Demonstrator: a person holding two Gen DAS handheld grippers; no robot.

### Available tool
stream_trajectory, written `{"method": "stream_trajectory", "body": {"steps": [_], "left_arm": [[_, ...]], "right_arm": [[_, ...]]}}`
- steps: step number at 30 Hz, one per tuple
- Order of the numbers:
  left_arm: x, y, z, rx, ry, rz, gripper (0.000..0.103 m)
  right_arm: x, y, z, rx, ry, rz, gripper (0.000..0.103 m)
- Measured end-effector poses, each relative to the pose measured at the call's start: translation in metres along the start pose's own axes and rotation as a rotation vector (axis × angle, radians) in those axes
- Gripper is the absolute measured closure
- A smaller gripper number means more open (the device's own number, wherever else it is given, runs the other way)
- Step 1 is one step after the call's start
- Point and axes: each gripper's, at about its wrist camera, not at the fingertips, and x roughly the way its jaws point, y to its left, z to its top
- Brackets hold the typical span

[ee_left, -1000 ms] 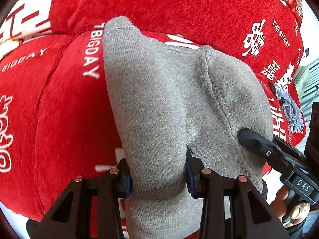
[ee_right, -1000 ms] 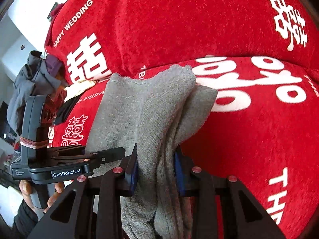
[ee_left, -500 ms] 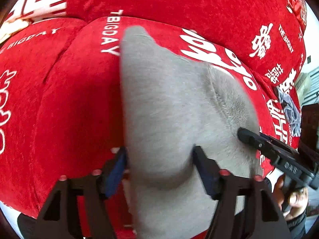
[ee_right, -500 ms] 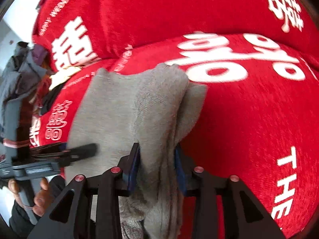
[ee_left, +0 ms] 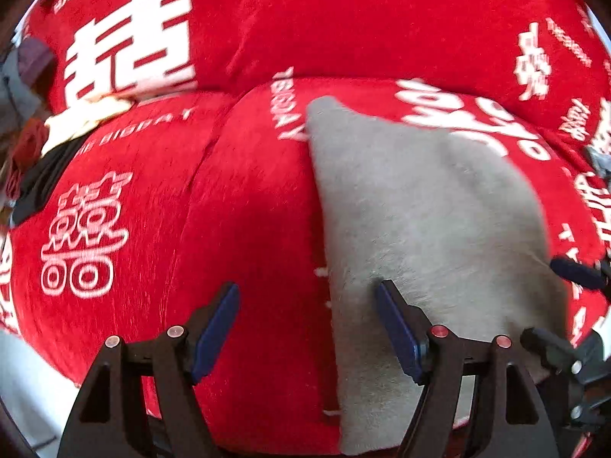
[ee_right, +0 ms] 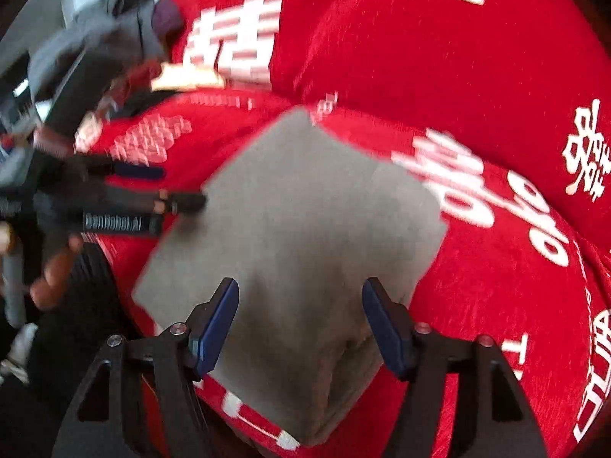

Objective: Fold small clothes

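1. We see a folded grey knit garment (ee_left: pixel 420 221) lying flat on the seat of a red plush sofa cover printed with white characters and lettering (ee_left: pixel 248 210), its far corner pointing toward the backrest.

2. Our left gripper (ee_left: pixel 307 328) has its blue-padded jaws spread wide, and we find nothing between them but red cover. Its right finger (ee_left: pixel 397 328) sits over the near left part of the grey garment; whether it touches the cloth we cannot tell.

3. Our right gripper (ee_right: pixel 299 324) also has its jaws parted, and the grey garment (ee_right: pixel 305 221) lies beneath the gap without being pinched. In this view the garment reads as a rough square, with a thicker folded edge at the near right, resting on the red cover (ee_right: pixel 496 286) close to the seat's front edge.

4. In the right wrist view the left gripper (ee_right: pixel 160 187) appears at the garment's left edge, blurred, with the person's left hand (ee_right: pixel 49 271) on its handle.

5. In the left wrist view the right gripper's black fingertips (ee_left: pixel 573 271) show at the garment's right edge.

6. At the far left end of the sofa we see a blurred heap of grey and dark clothing (ee_right: pixel 95 49).
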Motion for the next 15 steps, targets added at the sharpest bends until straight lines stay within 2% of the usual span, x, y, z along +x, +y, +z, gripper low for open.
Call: {"method": "stream_trajectory", "body": {"steps": [1,3,5,7,9,11,15], "left_arm": [[0.006,0.003,-0.003,-0.013,0.007,-0.009,0.028],[0.009,0.003,-0.007,-0.014,-0.003,-0.028,0.027],[0.010,0.003,-0.008,-0.007,-0.014,-0.006,0.021],[0.007,0.006,-0.003,-0.014,0.011,-0.029,0.021],[-0.002,0.009,0.005,-0.028,0.003,-0.072,0.021],[-0.006,0.007,0.018,-0.025,-0.023,-0.084,0.021],[0.020,-0.008,0.039,0.023,0.031,-0.079,0.021]], "right_arm": [[0.008,-0.005,-0.005,0.020,0.024,-0.004,0.032],[0.010,-0.012,-0.015,0.050,-0.007,0.011,0.032],[0.009,-0.013,-0.016,0.046,-0.006,0.013,0.031],[0.006,-0.011,-0.012,0.027,0.007,0.010,0.030],[-0.004,-0.016,-0.004,0.044,-0.014,0.038,0.030],[-0.007,-0.024,0.007,0.062,-0.048,0.055,0.030],[0.017,-0.036,0.047,0.057,-0.040,0.059,0.030]]}}
